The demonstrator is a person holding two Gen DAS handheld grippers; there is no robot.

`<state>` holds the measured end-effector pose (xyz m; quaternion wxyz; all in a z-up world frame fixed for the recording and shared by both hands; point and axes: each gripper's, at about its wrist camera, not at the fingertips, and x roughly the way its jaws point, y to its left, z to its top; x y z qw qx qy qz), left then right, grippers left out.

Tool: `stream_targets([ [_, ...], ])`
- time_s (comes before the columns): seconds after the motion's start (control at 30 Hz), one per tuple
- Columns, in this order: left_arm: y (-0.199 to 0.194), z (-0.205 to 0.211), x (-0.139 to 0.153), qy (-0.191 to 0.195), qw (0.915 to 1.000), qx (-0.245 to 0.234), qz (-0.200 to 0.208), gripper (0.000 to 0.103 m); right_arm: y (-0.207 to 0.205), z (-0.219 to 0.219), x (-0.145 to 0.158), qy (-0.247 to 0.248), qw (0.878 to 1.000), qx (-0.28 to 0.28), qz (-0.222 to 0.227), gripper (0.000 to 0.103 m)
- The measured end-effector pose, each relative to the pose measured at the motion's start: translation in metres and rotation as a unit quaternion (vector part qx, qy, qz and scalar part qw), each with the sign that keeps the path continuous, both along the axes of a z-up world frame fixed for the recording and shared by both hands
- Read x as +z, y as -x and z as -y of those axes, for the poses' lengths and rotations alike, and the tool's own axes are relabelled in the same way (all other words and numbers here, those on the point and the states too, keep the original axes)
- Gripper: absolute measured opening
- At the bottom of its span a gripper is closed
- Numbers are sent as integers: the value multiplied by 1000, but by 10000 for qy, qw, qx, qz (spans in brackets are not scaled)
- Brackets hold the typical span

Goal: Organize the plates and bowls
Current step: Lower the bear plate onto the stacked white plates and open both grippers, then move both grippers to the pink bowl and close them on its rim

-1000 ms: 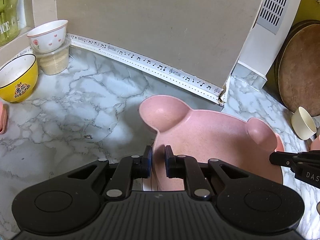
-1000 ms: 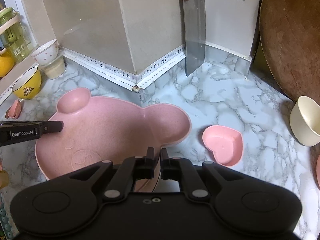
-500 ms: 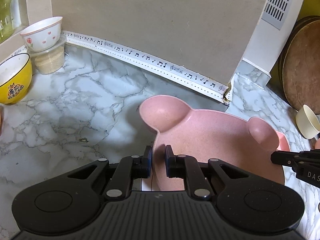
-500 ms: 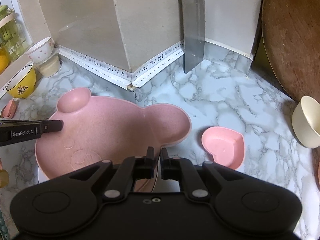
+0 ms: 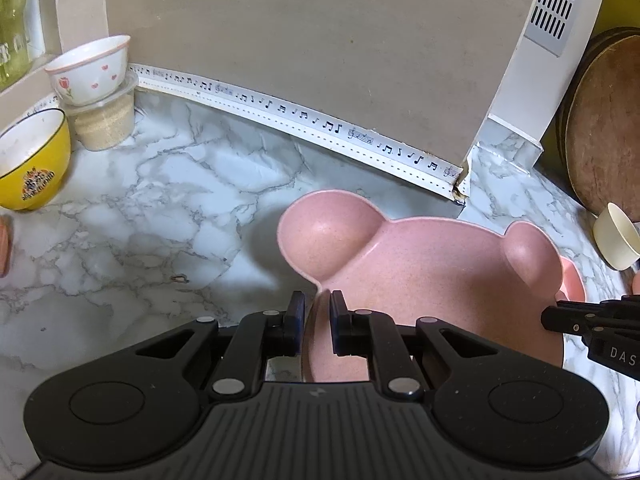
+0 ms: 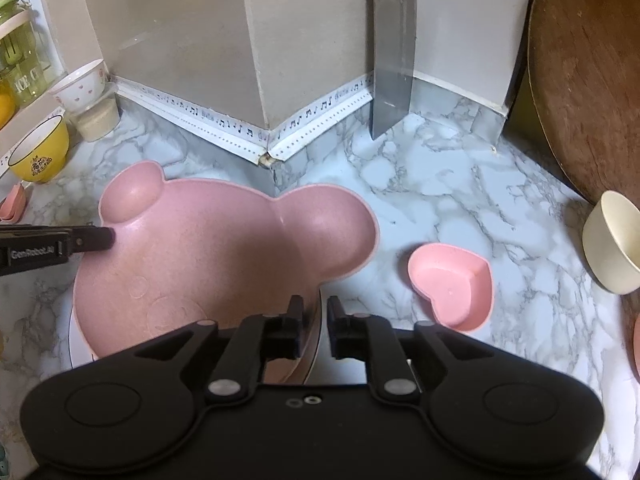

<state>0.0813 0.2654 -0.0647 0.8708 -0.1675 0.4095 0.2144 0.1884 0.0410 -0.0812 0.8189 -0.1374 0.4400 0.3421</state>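
Note:
A pink bear-shaped plate (image 5: 432,276) with two round ears is held over the marble counter (image 5: 160,208); it also shows in the right wrist view (image 6: 208,256). My left gripper (image 5: 316,322) is shut on its rim on one side. My right gripper (image 6: 314,326) is shut on the rim on the opposite side. A white rim shows under the plate's near-left edge (image 6: 74,344). A small pink heart-shaped dish (image 6: 452,284) sits on the counter to the right of the plate.
A yellow bowl (image 5: 30,160) and a white heart-print bowl (image 5: 90,68) on a lidded tub (image 5: 106,118) stand at back left. A cream cup (image 6: 612,240), a round wooden board (image 6: 588,80) and a cleaver (image 6: 392,68) stand at the back right by the wall.
Both grippers have carried the pink plate a little back and left toward the wall corner. Their grip on the rim has not changed.

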Motion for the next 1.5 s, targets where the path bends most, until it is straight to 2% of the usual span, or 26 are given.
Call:
stream_targets([
  [0.2,13,1,8,-46,10000,27,69,12,7,13,9,-188,9998,-71,-58,20],
  [0.3,21,8,16,-131,9997,-55,175,12,15,17,16,-289,9995,-56,-78,25],
  [0.43,30,23,30,-270,9987,-282,336,12,26,25,27,-414,9991,-39,-48,32],
  [0.6,39,46,49,-246,9960,-642,569,12,41,41,44,-568,9983,-85,39,39],
  [0.83,39,75,69,-239,9908,-1063,799,16,57,69,67,-721,9967,-235,283,60],
  [0.93,36,89,74,-253,9879,-1231,914,38,61,82,77,-790,9953,-297,486,65],
  [0.97,34,94,75,-260,9870,-1260,965,53,62,86,80,-795,9948,-324,540,67],
  [1.0,33,98,77,-273,9862,-1278,1017,63,62,91,83,-814,9945,-343,569,67],
  [1.2,16,127,86,-274,9815,-1517,1135,65,54,123,94,-852,9915,-485,854,84],
  [1.33,-3,150,90,-248,9789,-1673,1150,66,42,148,98,-899,9883,-638,1051,99],
  [1.4,-14,163,91,-222,9771,-1762,1174,73,35,162,97,-910,9869,-710,1128,100],
  [1.5,-30,184,92,-253,9729,-1968,1188,76,20,183,93,-917,9865,-822,1080,101],
])
